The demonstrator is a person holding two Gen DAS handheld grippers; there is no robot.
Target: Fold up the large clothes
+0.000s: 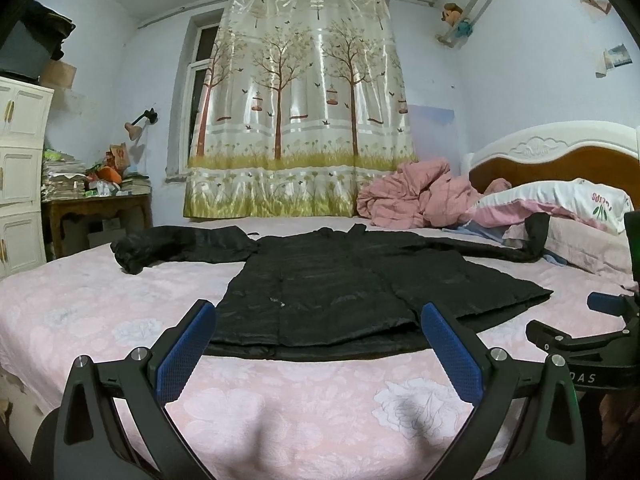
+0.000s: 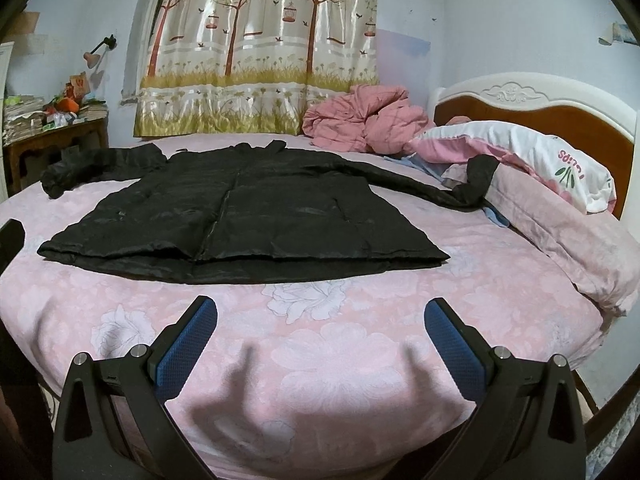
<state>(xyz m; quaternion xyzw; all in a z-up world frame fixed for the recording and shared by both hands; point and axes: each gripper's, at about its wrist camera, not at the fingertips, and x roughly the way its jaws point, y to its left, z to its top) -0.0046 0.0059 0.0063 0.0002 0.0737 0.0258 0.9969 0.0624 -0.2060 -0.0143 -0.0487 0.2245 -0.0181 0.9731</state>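
Observation:
A long black padded coat [image 1: 340, 280] lies flat and spread on the pink floral bed sheet [image 1: 280, 408], hem toward me, both sleeves stretched out sideways. It also shows in the right wrist view [image 2: 248, 208]. My left gripper [image 1: 318, 316] is open and empty, its blue pads just over the coat's hem. My right gripper [image 2: 320, 312] is open and empty above the bare sheet [image 2: 328, 344], a short way before the hem. The right gripper also shows at the right edge of the left wrist view [image 1: 592, 320].
A crumpled pink quilt [image 2: 360, 120] and pillows [image 2: 520, 160] lie at the bed's head by the wood headboard [image 2: 560, 120]; the coat's right sleeve end rests on a pillow. A cluttered wooden side table [image 1: 96, 204] and white cabinet [image 1: 20, 168] stand at left.

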